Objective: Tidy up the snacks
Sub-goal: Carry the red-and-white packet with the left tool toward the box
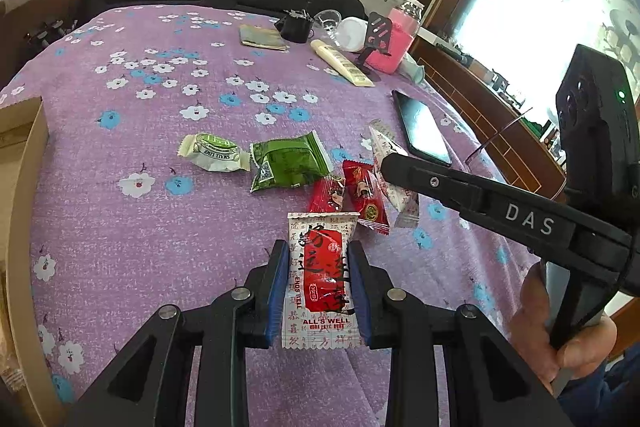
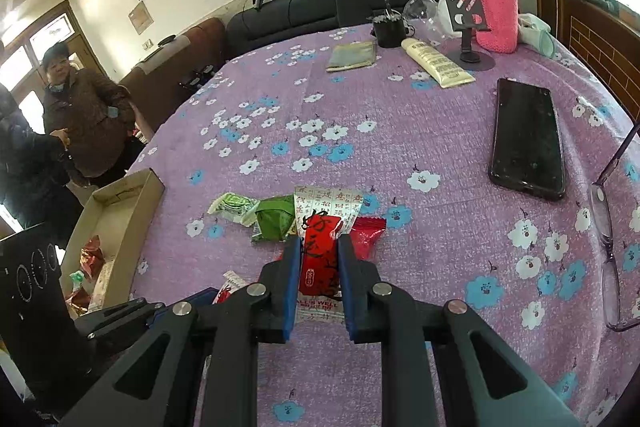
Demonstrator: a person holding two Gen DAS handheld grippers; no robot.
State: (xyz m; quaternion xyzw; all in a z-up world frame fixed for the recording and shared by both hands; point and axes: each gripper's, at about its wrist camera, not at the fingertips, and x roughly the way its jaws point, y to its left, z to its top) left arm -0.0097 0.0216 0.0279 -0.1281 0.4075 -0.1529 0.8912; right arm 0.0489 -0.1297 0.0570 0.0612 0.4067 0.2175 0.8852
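Left wrist view: the left gripper [image 1: 318,251] has its blue pads closed on the long sides of a white-and-red snack packet [image 1: 320,279] printed "ALL'S WELL". The packet stands upright between them, apparently lifted clear of the purple floral cloth [image 1: 160,227]. Pinching it across its narrow width keeps the flat packet from folding or slipping.

The right gripper [image 1: 386,163] reaches in from the right, a hand on its handle. Its jaws are closed on a second white-and-red packet [image 2: 320,259], which the right wrist view shows clamped between the pads in the same way. Whether this one is off the cloth cannot be told.

Loose snacks are bunched just beyond both grippers:
- a green packet [image 1: 288,167]
- a pale wrapped sweet [image 1: 212,151] to its left
- two red packets [image 1: 366,195], overlapping each other

An open cardboard box [image 2: 120,211] sits at the table's left edge. It already has several wrapped snacks in its near end, so it is probably where the snacks are being gathered. Both held packets are well apart from it, so carrying them across looks like the step in hand.

A phone [image 2: 528,139] lies to the right, apart from the snacks.
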